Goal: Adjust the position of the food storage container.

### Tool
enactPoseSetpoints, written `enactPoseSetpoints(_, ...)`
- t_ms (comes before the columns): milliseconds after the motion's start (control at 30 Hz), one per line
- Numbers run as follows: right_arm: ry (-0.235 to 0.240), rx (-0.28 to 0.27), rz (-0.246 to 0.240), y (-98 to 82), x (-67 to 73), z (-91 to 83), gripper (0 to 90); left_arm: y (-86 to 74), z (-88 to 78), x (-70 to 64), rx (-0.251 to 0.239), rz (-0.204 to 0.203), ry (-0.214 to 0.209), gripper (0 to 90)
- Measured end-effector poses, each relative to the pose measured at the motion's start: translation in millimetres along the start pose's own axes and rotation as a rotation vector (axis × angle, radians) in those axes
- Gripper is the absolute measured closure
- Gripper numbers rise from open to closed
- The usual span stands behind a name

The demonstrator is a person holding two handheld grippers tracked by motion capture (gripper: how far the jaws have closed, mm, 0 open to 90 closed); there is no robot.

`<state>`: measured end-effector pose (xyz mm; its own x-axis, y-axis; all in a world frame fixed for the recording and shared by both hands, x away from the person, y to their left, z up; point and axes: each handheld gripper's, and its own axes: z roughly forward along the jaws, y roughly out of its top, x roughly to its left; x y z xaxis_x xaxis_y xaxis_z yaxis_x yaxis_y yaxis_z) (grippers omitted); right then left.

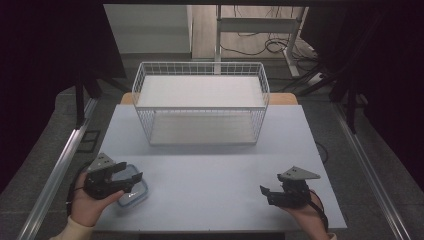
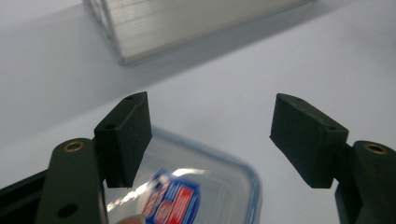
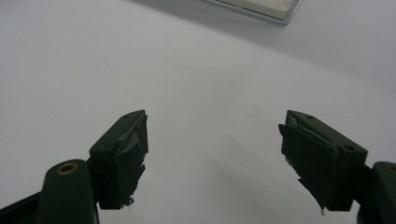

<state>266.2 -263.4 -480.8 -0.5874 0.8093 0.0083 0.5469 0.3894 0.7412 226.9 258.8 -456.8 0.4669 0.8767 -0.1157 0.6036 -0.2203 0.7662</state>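
Hovering left gripper (image 1: pixel 131 181) over clear lidded container (image 1: pixel 135 189), jaws apart, nothing pinched; container directly below. Right gripper (image 1: pixel 265 192) open, idle, well apart.

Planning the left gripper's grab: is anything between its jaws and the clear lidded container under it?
Nothing visible. The left gripper hangs open just above the container, jaws apart, with bare table around it. The wire basket stands farther back.

Your high view looked forward and down over the pale grey surface (image 1: pixel 210 175). Each gripper view sat low and close behind its fingers, and all three shared the white wire basket (image 1: pixel 200 102).
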Motion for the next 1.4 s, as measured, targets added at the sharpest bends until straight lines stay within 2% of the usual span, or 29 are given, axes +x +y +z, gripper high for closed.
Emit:
enactPoseSetpoints(33,0.0,0.0,0.0,0.0,0.0,0.0,23.2,0.0,0.0,0.0,0.0,0.0,0.0,28.6)
enactPoseSetpoints(100,-0.005,0.001,-0.001,-0.1,-0.4,0.0,23.3,-2.9,-7.4,4.5,0.017,0.009,0.014,29.2)
enactPoseSetpoints(133,-0.005,0.002,0.0,-0.1,-0.3,0.1,23.3,-6.6,-16.4,8.6,0.026,0.012,0.024,30.3)
enactPoseSetpoints(200,-0.005,0.002,-0.001,-0.1,-0.3,0.2,23.3,-9.0,-21.1,10.7,0.034,0.014,0.023,31.7)
enactPoseSetpoints(233,-0.004,0.006,0.0,-0.2,0.2,0.6,23.3,-14.4,-29.7,14.7,0.051,0.021,0.027,37.7)
enactPoseSetpoints(300,-0.005,0.006,0.0,-0.3,0.5,1.0,23.4,-17.5,-33.2,17.0,0.061,0.022,0.03,46.4)
enactPoseSetpoints(333,-0.004,0.007,0.0,-0.4,0.7,1.4,23.4,-20.7,-36.2,19.1,0.073,0.023,0.033,46.4)
enactPoseSetpoints(367,-0.002,0.011,-0.001,-0.5,1.2,2.3,23.4,-24.0,-38.8,21.1,0.084,0.024,0.038,53.4)
enactPoseSetpoints(400,-0.002,0.013,-0.001,-0.6,1.5,2.7,23.4,-31.2,-42.4,25.0,0.106,0.02,0.042,56.6)
enactPoseSetpoints(467,-0.001,0.016,-0.005,-0.8,2.0,3.6,23.4,-38.2,-44.1,29.0,0.139,0.021,0.045,63.1)
enactPoseSetpoints(500,-0.001,0.016,-0.005,-0.8,2.0,3.6,23.4,-38.2,-44.1,29.0,0.139,0.021,0.045,67.6)
enactPoseSetpoints(533,-0.002,0.018,-0.006,-1.0,2.5,4.2,23.4,-44.9,-44.1,32.0,0.178,0.017,0.038,73.1)
enactPoseSetpoints(567,-0.002,0.018,-0.006,-1.0,2.5,4.2,23.4,-44.9,-44.1,32.0,0.178,0.017,0.038,78.0)
enactPoseSetpoints(600,-0.003,0.018,-0.007,-1.0,2.5,4.4,23.4,-48.0,-43.6,33.2,0.206,0.01,0.028,78.0)
enactPoseSetpoints(633,-0.003,0.018,-0.006,-1.0,2.6,4.7,23.4,-51.5,-42.4,33.0,0.228,0.007,0.021,84.0)
enactPoseSetpoints(700,-0.004,0.019,-0.005,-1.2,2.4,5.3,23.4,-59.0,-37.4,29.7,0.269,0.02,0.005,88.3)
enactPoseSetpoints(733,-0.005,0.021,-0.003,-1.6,2.1,5.9,23.4,-65.6,-29.8,25.4,0.312,0.042,-0.001,89.8)
enactPoseSetpoints(767,-0.006,0.022,-0.003,-1.7,2.1,6.2,23.4,-65.6,-29.8,25.4,0.312,0.042,-0.001,89.9)
enactPoseSetpoints(800,-0.005,0.023,-0.003,-1.8,2.1,6.4,23.4,-69.4,-22.8,22.8,0.335,0.053,0.0,90.0)
enactPoseSetpoints(967,-0.007,0.023,-0.004,-1.8,3.5,6.9,23.4,-68.8,-12.3,18.5,0.355,0.064,-0.02,90.0)
enactPoseSetpoints(1000,-0.009,0.022,-0.003,-1.8,3.7,6.9,23.4,-67.1,-7.0,15.4,0.379,0.086,-0.02,90.0)
enactPoseSetpoints(1300,-0.01,0.021,-0.001,-2.2,2.5,6.8,23.4,-57.7,8.5,0.3,0.367,0.12,-0.059,90.0)
enactPoseSetpoints(1400,-0.014,0.016,-0.003,-2.0,2.4,6.5,23.4,-50.1,19.3,-7.1,0.37,0.138,-0.085,90.0)
